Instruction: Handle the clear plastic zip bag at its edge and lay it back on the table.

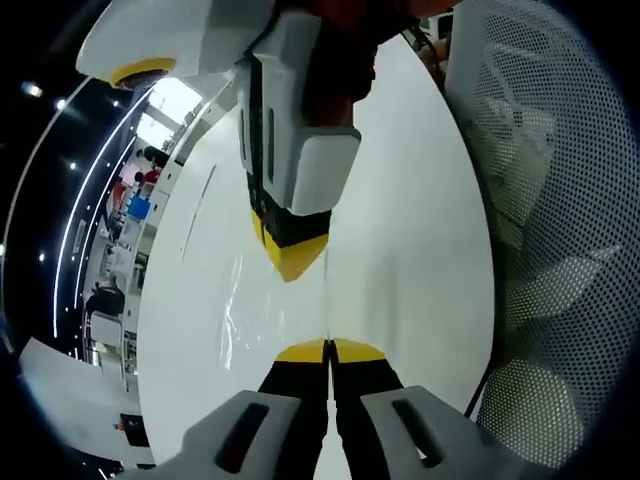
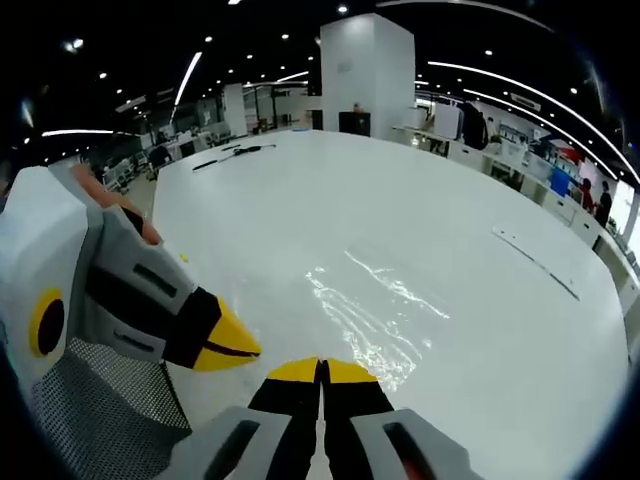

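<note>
In the left gripper view, the left gripper (image 1: 329,350) comes up from the bottom with its yellow tips pressed together. They look shut on the near edge of the clear zip bag (image 1: 262,300), but the plastic is so thin that I cannot be sure. The bag lies on the white table (image 1: 410,230) and reaches away from the tips, toward the far side. The right gripper (image 1: 291,262) comes down from the top. Its yellow tip is at the far end of the bag, and its jaws look closed too.

In the right gripper view, the right gripper (image 2: 322,372) has its yellow tips shut together. The shiny bag (image 2: 372,315) lies flat on the table (image 2: 300,200) just past the tips, and its long side runs away to the right. The left gripper (image 2: 228,347) pokes in from the left, right beside the bag's near edge. Both grippers are at the bag, one at each end. I think the bag is almost laid down.
</note>
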`<action>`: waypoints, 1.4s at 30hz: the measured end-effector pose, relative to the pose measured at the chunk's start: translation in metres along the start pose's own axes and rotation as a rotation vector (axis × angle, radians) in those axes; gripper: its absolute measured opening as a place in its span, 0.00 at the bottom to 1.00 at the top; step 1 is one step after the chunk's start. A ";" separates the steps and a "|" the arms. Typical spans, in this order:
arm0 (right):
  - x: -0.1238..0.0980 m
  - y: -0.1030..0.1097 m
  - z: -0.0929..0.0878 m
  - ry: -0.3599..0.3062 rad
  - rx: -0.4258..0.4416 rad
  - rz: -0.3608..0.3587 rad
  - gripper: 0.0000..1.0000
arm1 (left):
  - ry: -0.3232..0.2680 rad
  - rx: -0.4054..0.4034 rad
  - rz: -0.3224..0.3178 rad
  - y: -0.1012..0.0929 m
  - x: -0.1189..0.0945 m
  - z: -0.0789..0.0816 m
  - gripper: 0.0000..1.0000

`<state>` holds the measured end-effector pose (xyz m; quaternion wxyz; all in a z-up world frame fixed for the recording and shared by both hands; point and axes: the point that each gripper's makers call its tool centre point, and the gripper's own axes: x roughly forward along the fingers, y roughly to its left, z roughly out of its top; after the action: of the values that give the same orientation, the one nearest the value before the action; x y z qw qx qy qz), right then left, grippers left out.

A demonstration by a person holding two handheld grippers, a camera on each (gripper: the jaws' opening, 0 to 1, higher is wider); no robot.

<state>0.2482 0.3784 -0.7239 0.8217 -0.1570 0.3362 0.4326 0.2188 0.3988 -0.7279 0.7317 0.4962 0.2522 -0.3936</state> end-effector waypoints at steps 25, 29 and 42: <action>-0.032 -0.015 -0.022 -0.038 0.111 -0.048 0.14 | 0.009 0.036 0.026 0.005 0.030 -0.008 0.00; -0.036 -0.016 -0.026 -0.035 0.133 -0.057 0.14 | 0.003 0.006 -0.009 0.004 0.038 -0.009 0.00; -0.032 -0.021 -0.024 -0.049 0.174 -0.066 0.14 | -0.018 -0.127 -0.042 0.003 0.035 -0.005 0.07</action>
<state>0.2423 0.3336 -0.7196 0.8540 -0.0854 0.3470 0.3782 0.2408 0.3927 -0.7551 0.7553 0.4399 0.2805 -0.3966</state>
